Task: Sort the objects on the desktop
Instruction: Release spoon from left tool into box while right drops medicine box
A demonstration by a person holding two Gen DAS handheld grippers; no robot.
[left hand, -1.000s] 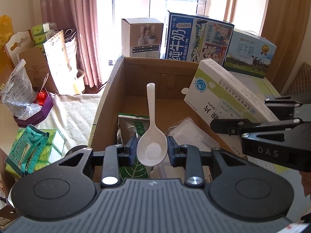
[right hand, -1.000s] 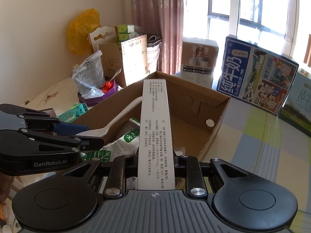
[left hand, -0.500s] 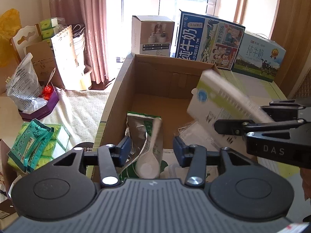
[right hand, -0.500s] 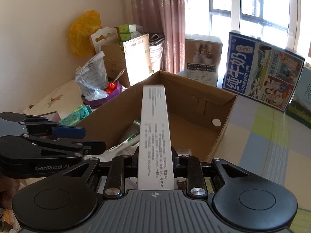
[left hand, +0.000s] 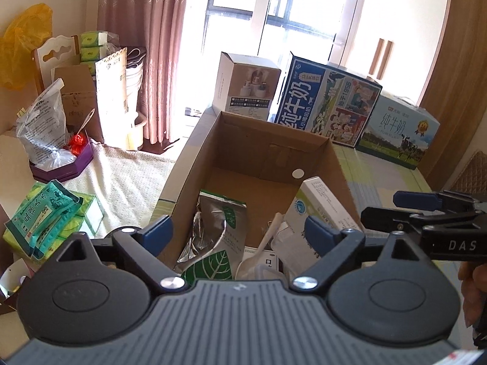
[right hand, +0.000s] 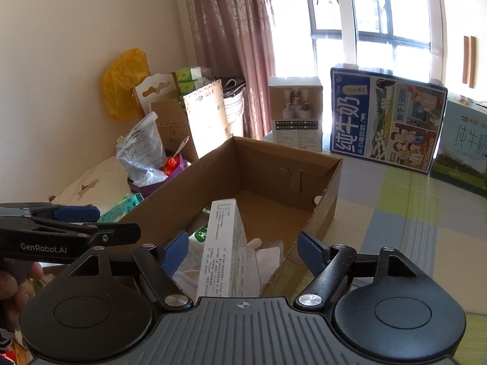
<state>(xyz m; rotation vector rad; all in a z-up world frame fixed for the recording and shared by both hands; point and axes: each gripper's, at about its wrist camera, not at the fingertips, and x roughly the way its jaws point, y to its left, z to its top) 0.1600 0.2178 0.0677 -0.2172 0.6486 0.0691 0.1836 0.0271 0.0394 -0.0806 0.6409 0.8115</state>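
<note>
A: Where does the left gripper (left hand: 237, 232) stand?

B: Above the near end of the cardboard box (left hand: 261, 140), jaws spread wide; they have just been opening, and nothing is pinched between its blue pads (left hand: 158, 234).

A: And the white spoon (left hand: 264, 243)?

B: It lies inside the box, below and between those spread fingers but apart from both pads. Its handle leans up toward the right and its bowl sits low, near the gripper's body, beside a silver pouch with a green leaf (left hand: 219, 237).

A: The right gripper (right hand: 240, 249)?

B: Likewise gaping, its jaws just having opened. The white medicine box (right hand: 222, 246) is between the fingers, yet neither pad presses on it; a gap shows on each side.

A: So where does that box rest?

B: Within the cardboard box, propped on edge against its right wall, its printed side facing up in the right wrist view. In the left wrist view it lies just right of the spoon, over some clear plastic packets (right hand: 268, 258).

A: Do the two grippers touch?

B: No. Each shows at the edge of the other's view, side by side over the box's near end, with a hand (right hand: 12, 289) partly visible behind the left one.

A: What carries the box?

B: A desk (right hand: 395, 213) with a checked cloth, milk cartons (right hand: 386, 121) standing at its far edge.
</note>
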